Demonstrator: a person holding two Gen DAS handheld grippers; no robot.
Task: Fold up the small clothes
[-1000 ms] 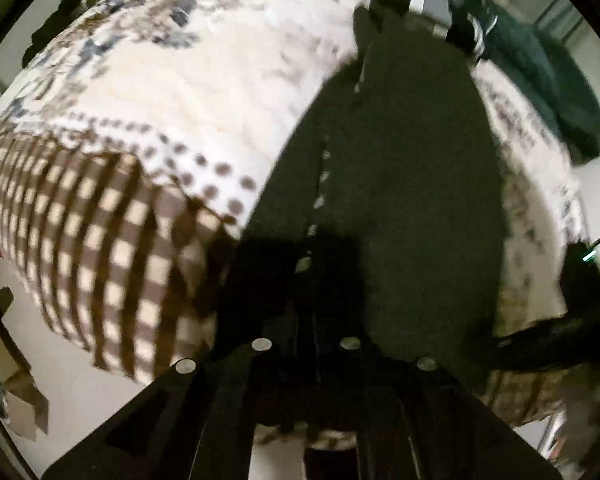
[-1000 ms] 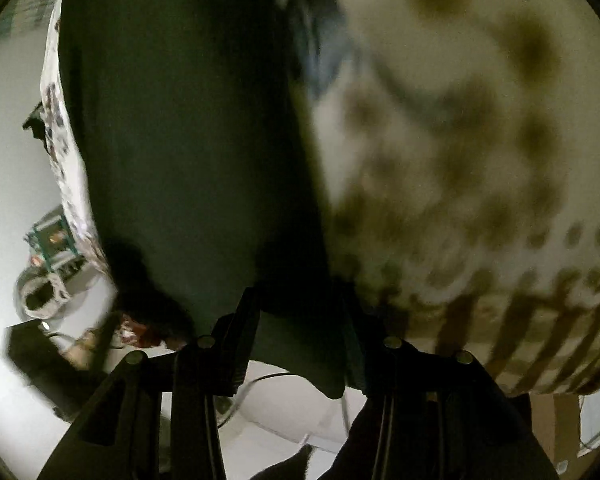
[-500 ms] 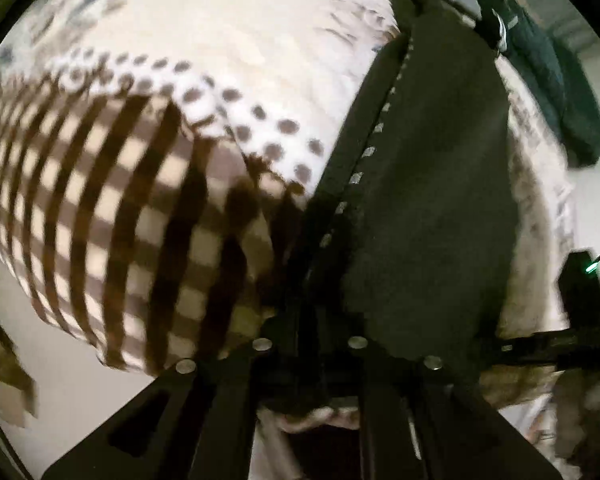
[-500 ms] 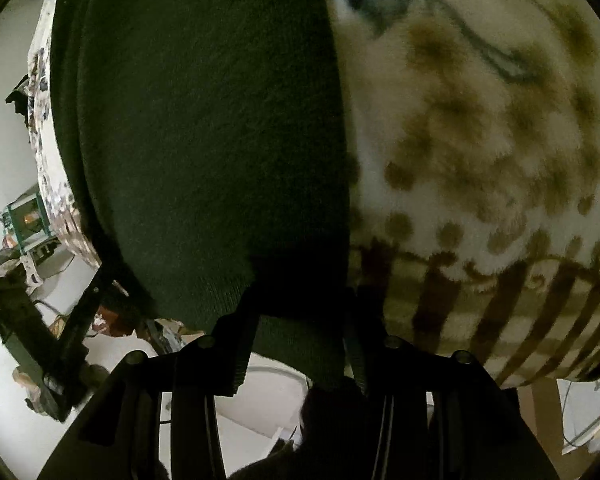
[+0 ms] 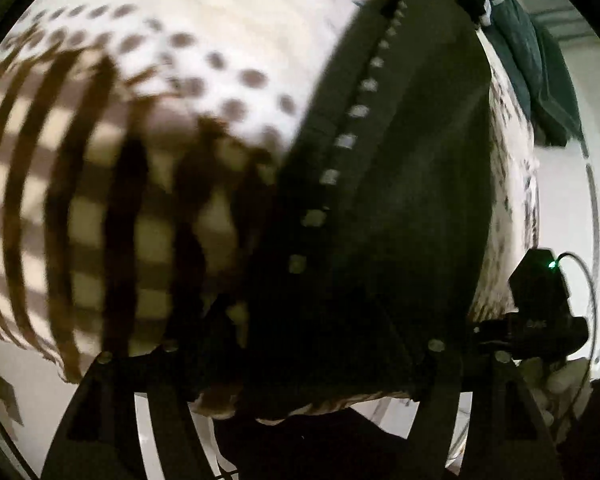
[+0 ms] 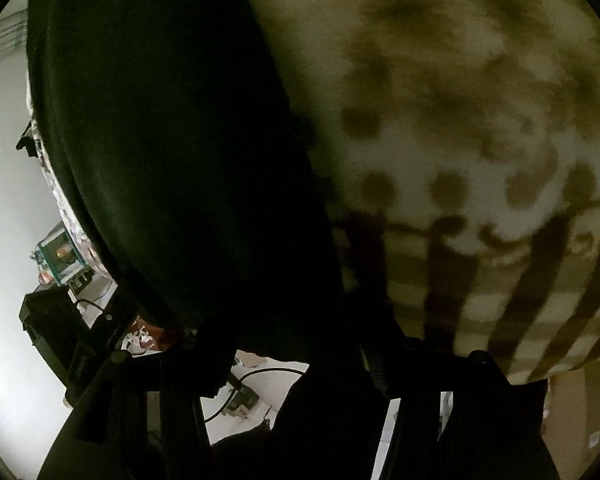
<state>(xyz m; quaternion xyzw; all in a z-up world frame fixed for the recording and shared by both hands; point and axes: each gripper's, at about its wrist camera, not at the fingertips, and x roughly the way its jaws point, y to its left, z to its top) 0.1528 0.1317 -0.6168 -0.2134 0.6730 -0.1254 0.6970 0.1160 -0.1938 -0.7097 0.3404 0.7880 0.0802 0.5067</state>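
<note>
The dark green knitted garment (image 5: 412, 184) lies flat on the cream blanket with brown dots and checks (image 5: 112, 184) covering the bed, its near hem at the blanket's edge and its long axis running straight away from you. Your left gripper (image 5: 300, 344) has just been opening and now stands spread, with the hem's left corner between the fingers but apparently not pinched. Your right gripper (image 6: 296, 344) has likewise just been opening and straddles the right corner loosely. Both grippers sit equally close to the hem, so plan the next fold along that long axis.
</note>
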